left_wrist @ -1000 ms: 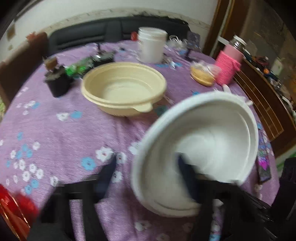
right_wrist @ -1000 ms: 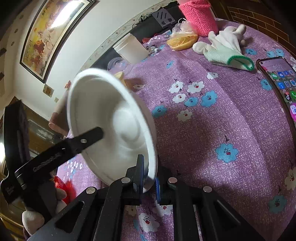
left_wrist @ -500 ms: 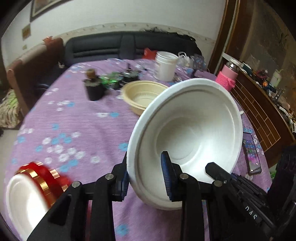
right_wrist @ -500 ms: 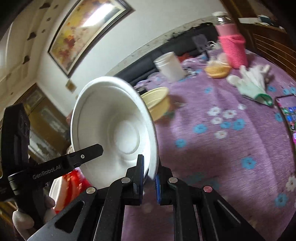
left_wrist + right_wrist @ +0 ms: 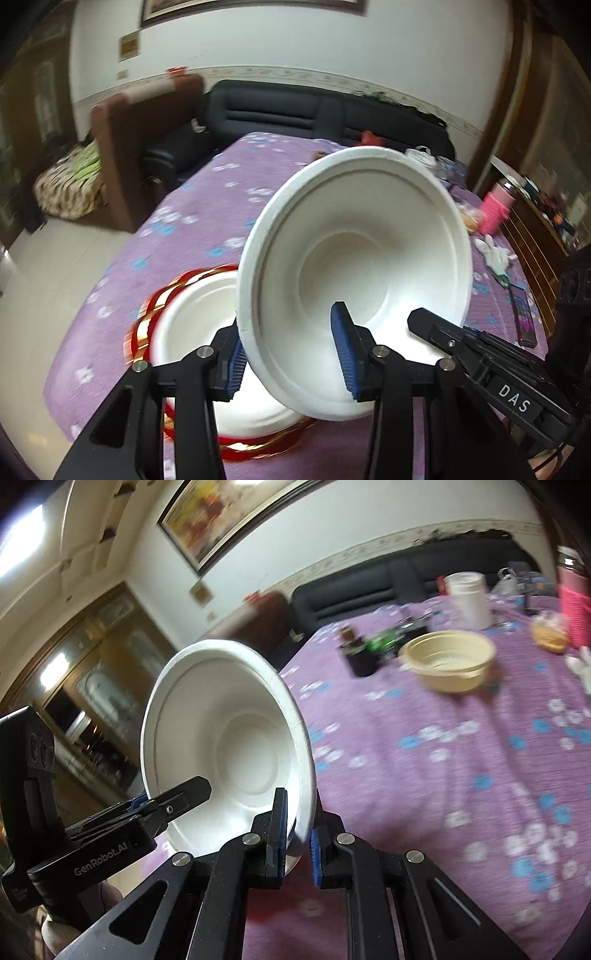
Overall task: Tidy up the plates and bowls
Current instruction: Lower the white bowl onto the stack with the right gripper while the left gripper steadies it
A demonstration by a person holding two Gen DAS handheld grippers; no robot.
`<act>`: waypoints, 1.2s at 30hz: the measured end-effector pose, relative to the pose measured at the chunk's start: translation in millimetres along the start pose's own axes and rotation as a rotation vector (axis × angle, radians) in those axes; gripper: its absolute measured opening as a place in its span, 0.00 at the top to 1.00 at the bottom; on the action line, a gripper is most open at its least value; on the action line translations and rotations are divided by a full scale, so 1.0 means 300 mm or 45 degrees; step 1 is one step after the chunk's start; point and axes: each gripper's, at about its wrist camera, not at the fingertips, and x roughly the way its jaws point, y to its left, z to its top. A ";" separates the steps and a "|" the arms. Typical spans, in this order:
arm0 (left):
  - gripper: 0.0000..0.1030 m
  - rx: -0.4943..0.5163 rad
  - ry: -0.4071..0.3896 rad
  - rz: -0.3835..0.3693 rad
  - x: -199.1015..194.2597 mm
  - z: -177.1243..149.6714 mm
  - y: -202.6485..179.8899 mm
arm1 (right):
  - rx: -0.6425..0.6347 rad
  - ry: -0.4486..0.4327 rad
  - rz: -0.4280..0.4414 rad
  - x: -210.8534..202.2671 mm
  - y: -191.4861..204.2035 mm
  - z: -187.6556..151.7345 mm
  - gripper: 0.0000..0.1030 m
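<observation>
- Since the earlier frames, both grippers have carried the white bowl (image 5: 354,280) away from the table's far side, where the beige bowl (image 5: 448,659) stands, to its near left edge, above a white dish (image 5: 199,332) set on a red and gold rim.
- Left gripper (image 5: 291,356): its jaws have just been opening. They straddle the bowl's lower rim, with one blue pad inside the bowl and the other outside it, and a gap shows at the inner pad. This grip reads as released.
- Right gripper (image 5: 297,836): clenched on the bowl's rim, with the wall pinched between its blue pads. It alone appears to hold the bowl, which is tilted on edge and clear of the tablecloth (image 5: 461,775).
- Handling (judgement): the bowl looks like moulded pulp or foam, so it is probably light and fairly stiff, but easy to dent. Its matt surface should not slip. The flat rim is the natural place to take hold, and a moderate squeeze should do.
- Left wrist view only: the white dish beneath the bowl, and the right gripper's finger reaching in at lower right.
- Right wrist view only: the beige bowl, a white tub (image 5: 467,598) and a dark jar (image 5: 356,657) towards the table's far edge, and the left gripper's finger inside the bowl.
</observation>
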 end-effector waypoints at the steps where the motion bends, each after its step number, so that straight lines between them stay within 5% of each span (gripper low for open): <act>1: 0.60 -0.023 0.006 0.007 -0.008 -0.010 0.038 | -0.012 0.027 0.007 0.028 0.031 -0.005 0.87; 11: 0.50 -0.142 0.082 0.048 0.023 -0.064 0.213 | -0.103 0.146 -0.003 0.193 0.172 -0.045 0.87; 15: 0.34 -0.162 0.046 0.043 0.000 -0.065 0.239 | -0.139 0.146 -0.073 0.228 0.184 -0.040 0.87; 23: 0.25 -0.199 -0.036 0.053 -0.072 -0.064 0.295 | -0.088 0.108 -0.091 0.207 0.150 -0.021 0.48; 33: 0.24 -0.287 -0.049 0.090 -0.073 -0.051 0.374 | -0.035 -0.016 -0.098 0.111 0.108 0.005 0.45; 36: 0.24 -0.315 -0.005 0.094 -0.033 -0.042 0.398 | -0.049 -0.015 -0.092 0.114 0.122 0.032 0.57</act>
